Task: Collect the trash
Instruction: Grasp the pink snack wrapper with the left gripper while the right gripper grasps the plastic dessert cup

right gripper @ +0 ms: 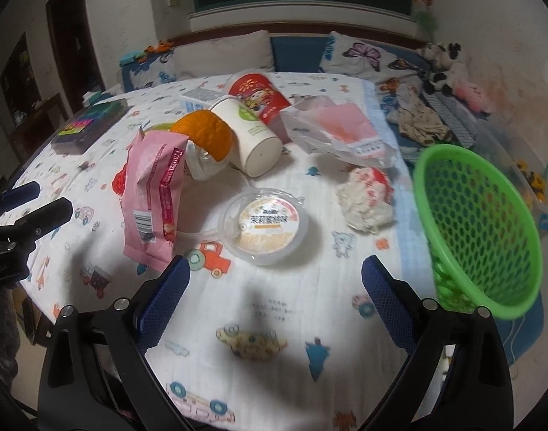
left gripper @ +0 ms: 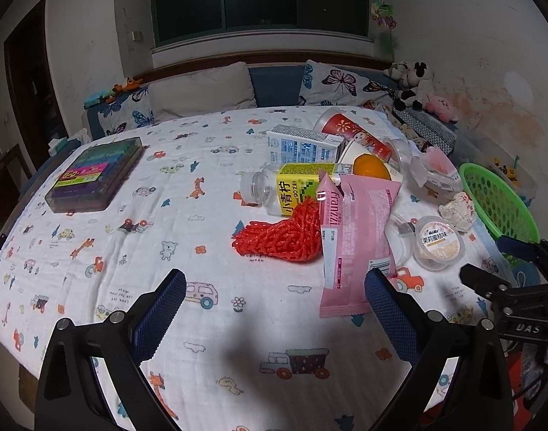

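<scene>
Trash lies on a printed bed sheet [left gripper: 166, 215]. A pink franzzi wrapper [left gripper: 356, 237] lies just beyond my open, empty left gripper [left gripper: 275, 287]; it also shows in the right wrist view [right gripper: 153, 197]. Beside it are a red mesh net [left gripper: 284, 237], a clear bottle with a yellow-green label [left gripper: 291, 188], an orange peel [right gripper: 207, 136], a white paper cup [right gripper: 252, 136], a red cup [right gripper: 259, 97] and a milk carton [left gripper: 302, 145]. My open, empty right gripper [right gripper: 275, 276] hovers near a round lidded pudding cup [right gripper: 265, 224] and a crumpled tissue [right gripper: 365, 201]. A green mesh basket [right gripper: 482, 222] stands at the right.
A clear plastic bag with pink paper [right gripper: 338, 133] lies behind the tissue. A box of coloured markers [left gripper: 97, 172] sits far left on the sheet. Pillows [left gripper: 202, 89] and plush toys [left gripper: 417, 86] line the headboard. The bed's right edge runs under the basket.
</scene>
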### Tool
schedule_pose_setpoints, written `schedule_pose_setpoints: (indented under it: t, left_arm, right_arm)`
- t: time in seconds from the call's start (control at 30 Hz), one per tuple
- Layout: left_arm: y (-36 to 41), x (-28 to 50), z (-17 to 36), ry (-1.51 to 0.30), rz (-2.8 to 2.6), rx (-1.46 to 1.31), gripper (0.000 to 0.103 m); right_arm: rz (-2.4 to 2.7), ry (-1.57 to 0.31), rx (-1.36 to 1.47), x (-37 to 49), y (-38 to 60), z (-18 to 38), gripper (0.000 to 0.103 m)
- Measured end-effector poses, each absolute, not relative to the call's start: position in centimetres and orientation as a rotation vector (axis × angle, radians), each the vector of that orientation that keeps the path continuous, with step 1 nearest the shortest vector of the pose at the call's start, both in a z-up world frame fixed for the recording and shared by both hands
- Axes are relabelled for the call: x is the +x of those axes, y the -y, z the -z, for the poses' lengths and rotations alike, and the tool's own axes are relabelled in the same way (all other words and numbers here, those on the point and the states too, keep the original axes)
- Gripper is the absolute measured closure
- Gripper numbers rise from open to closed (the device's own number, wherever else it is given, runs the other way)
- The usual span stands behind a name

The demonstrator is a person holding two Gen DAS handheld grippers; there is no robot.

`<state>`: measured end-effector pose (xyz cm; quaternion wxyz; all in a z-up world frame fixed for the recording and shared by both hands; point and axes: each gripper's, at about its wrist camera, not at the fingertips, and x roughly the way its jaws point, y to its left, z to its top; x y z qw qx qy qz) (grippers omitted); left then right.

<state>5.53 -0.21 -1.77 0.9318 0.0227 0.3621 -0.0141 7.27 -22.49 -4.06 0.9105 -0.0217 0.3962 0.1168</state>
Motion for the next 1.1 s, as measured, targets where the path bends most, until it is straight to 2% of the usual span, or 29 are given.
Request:
schedule_pose_setpoints:
  t: [0.5,0.7,0.8,1.1]
  left_arm:
    - [1.0,8.2,2.2,-0.779,0.12,0.004,0.009]
    - [2.3,9.5,2.5,-0.79,0.179,0.007,0.01]
    - [2.9,10.4,2.5,-0.791,0.204,0.008,0.015]
    - [4.3,12.3,3.9,-0.846,0.233,-0.013,0.018]
  right_arm:
    - [-0.294,-0.859,-0.117,11.3,21.0,6.5,0.019]
    - [-0.319,-0.868,-0.091,11.5,21.2,7.0,0.034]
    - [-0.316,-0.862,-0.096,11.3,21.2,6.8,0.035]
    - [-0.324,-0.829,-0.047,9.2,22.5,5.4,0.036]
